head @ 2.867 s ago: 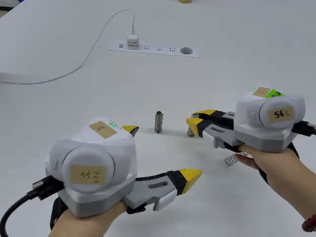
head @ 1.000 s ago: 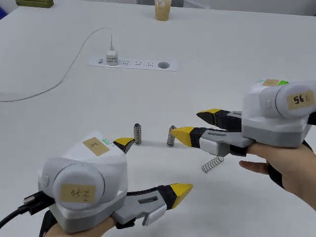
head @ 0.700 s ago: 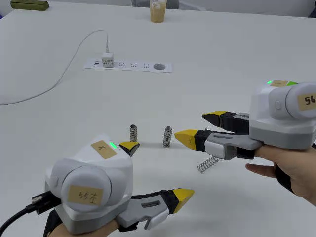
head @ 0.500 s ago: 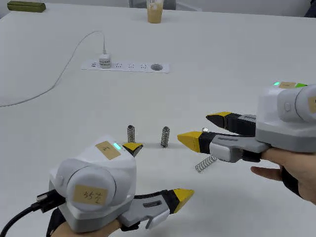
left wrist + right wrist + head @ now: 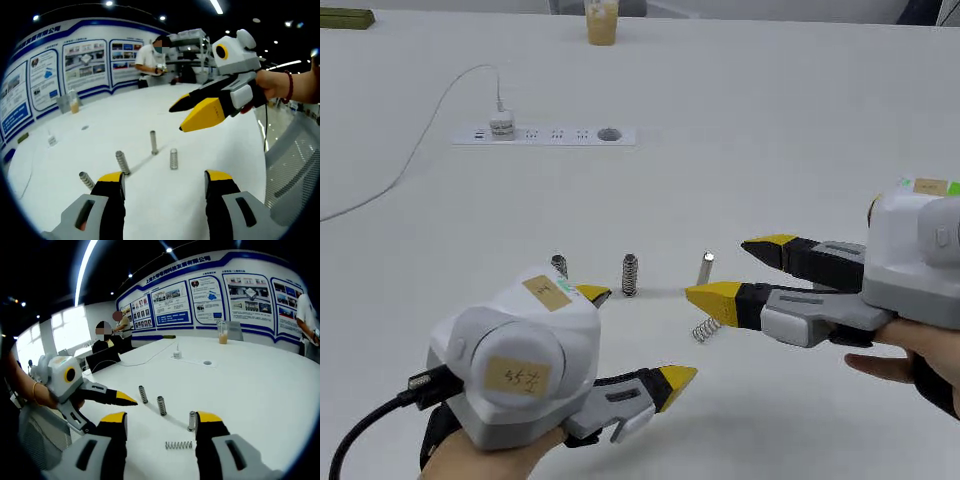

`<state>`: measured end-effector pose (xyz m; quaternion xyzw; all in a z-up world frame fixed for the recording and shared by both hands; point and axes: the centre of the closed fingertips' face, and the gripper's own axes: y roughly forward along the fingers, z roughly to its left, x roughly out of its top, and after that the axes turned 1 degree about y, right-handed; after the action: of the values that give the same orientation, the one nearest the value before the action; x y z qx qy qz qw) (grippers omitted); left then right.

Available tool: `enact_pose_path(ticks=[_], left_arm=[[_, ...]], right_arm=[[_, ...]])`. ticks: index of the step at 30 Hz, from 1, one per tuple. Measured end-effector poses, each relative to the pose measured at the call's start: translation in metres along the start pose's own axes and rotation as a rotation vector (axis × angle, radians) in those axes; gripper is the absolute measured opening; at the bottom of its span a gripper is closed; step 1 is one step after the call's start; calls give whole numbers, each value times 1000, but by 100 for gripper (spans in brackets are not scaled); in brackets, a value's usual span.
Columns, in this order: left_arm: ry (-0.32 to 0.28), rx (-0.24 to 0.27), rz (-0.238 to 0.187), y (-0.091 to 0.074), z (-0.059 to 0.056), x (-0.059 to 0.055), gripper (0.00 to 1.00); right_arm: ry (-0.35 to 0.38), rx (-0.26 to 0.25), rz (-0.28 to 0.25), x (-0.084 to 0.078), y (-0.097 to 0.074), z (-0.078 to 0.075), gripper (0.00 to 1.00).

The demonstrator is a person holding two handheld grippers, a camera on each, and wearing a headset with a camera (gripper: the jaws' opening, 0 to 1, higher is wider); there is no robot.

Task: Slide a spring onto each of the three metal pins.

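You are holding the right tongs (image 5: 160,419) wide open and empty near the loose spring (image 5: 704,329), which is lying flat beside the bare pin (image 5: 706,268) towards the surface's (image 5: 770,150) near edge, evidently ready for pickup. The left tongs (image 5: 165,175) are waiting open, gripping nothing.

left hand-held gripper (image 5: 638,334) held low, jaws spread wide, right hand-held gripper (image 5: 732,268) pointing leftward, jaws apart

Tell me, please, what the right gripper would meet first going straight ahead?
Probably the bare pin ahead of the right gripper; the loose spring lies nearer but flat, perhaps beneath it.
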<state>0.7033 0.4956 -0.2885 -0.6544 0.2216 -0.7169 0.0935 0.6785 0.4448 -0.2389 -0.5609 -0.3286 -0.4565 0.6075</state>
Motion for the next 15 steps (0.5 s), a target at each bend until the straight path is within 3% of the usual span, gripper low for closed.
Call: enact_pose_path(ticks=[15], left_arm=[[29, -37, 28, 31, -6, -4, 55]], right_arm=[[-26, 19, 7, -13, -24, -8, 59]])
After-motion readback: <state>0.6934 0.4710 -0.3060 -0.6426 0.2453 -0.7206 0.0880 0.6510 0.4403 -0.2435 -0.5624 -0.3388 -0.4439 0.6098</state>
